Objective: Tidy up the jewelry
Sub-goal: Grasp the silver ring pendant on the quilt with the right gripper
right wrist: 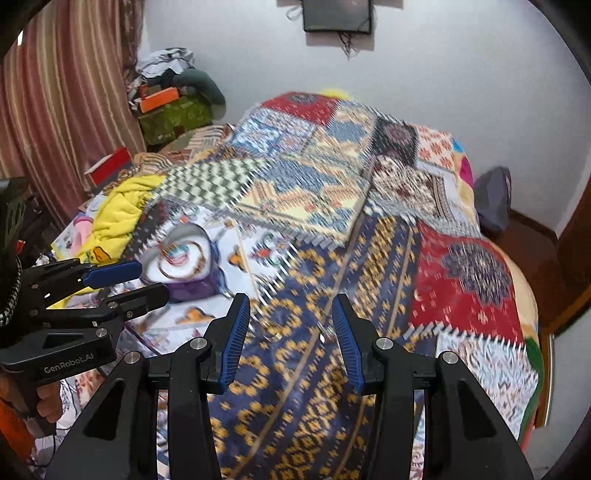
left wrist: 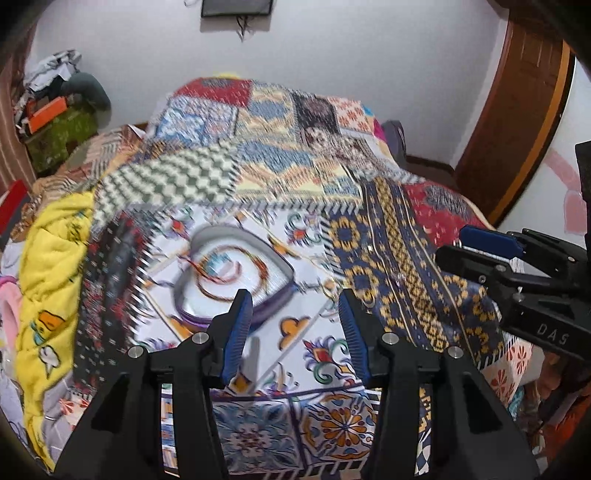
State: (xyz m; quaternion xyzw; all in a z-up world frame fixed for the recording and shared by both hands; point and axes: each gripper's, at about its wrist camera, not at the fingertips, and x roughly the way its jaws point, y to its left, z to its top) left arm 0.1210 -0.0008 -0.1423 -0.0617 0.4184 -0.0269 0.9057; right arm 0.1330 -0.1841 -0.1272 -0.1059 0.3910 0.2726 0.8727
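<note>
Patchwork cloth in reds, blues, yellows and whites covers the bed (left wrist: 280, 173), and both views are smeared by motion blur. On a white floral patch of that quilt sits a heart-shaped box (left wrist: 236, 273) with grey walls and a purple base, its top open to the camera; inside it lie coiled strands of jewelry (left wrist: 225, 273), reddish-brown and beaded, though the blur hides their finer detail. In the left wrist view the left claw (left wrist: 295, 321) hangs above the quilt with its blue-padded fingers spread wide and nothing between them; its left finger overlaps the near edge of the box in the picture, but whether it touches the box cannot be told. The right claw (right wrist: 291, 325) is likewise spread wide and empty, held over a navy and gold patch of the quilt, to the right of the box and apart from it. Something small and pale glints on the quilt near its right finger, too blurred to identify. A yellow blanket (left wrist: 51, 266) lies bunched at the left side of the bed. Striped curtains (right wrist: 62, 110) hang at the left, and a dark frame (right wrist: 337, 14) is mounted on the white wall behind the bed.
</note>
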